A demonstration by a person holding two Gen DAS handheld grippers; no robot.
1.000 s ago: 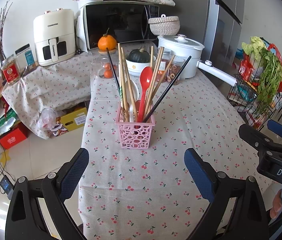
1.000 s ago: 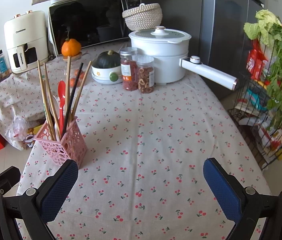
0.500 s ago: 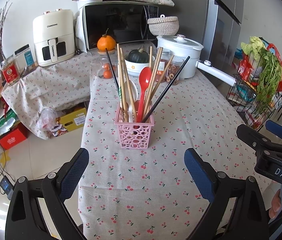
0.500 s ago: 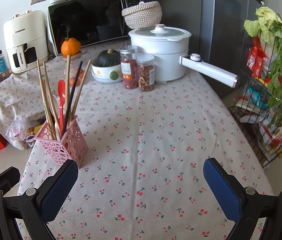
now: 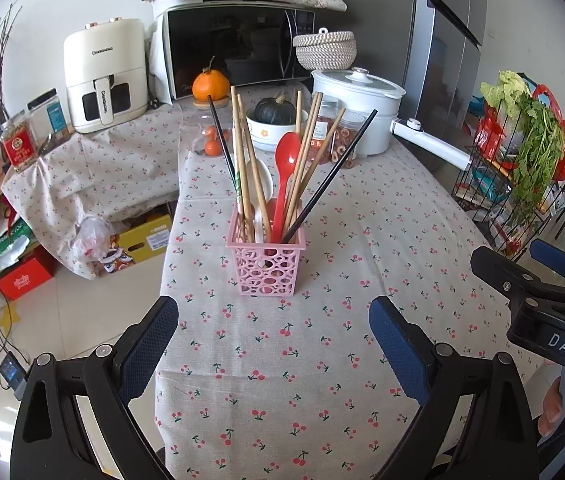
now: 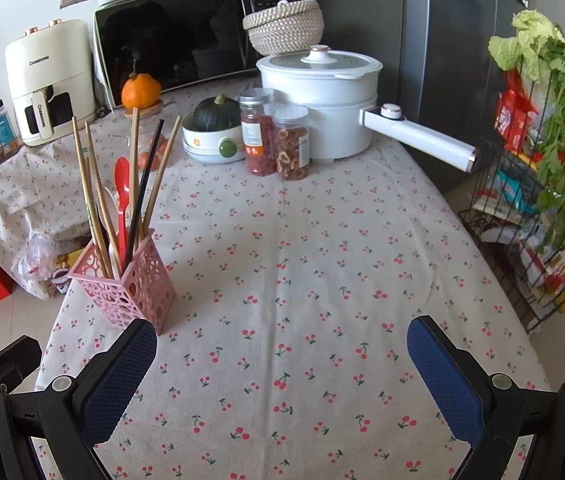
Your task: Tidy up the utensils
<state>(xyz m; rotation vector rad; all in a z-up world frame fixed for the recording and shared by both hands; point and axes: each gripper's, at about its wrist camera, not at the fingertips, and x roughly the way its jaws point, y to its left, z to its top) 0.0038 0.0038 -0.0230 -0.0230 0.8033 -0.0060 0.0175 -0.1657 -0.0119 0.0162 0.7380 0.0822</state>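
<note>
Change since earlier: both views sit slightly nearer the table; the pink holder point(image 5: 265, 265) stays put, its contents unchanged.
Left gripper point(image 5: 274, 330): jaws spread wide, nothing between the blue pads, hovering short of the holder.
Right gripper point(image 6: 281, 360): jaws wide apart, holding nothing, over bare cloth at the near edge.
Holder: upright on the cherry-print tablecloth point(image 6: 322, 264), toward the left edge of the tabletop.
Contents: wooden chopsticks point(image 5: 242, 168), black chopsticks point(image 5: 328, 178), a red spoon point(image 5: 285, 178), a white spoon point(image 5: 260, 184), all standing and fanned out.
Far end: white pot point(image 6: 320, 102), two jars point(image 6: 278, 138), squash in a bowl point(image 6: 215, 130).
</note>
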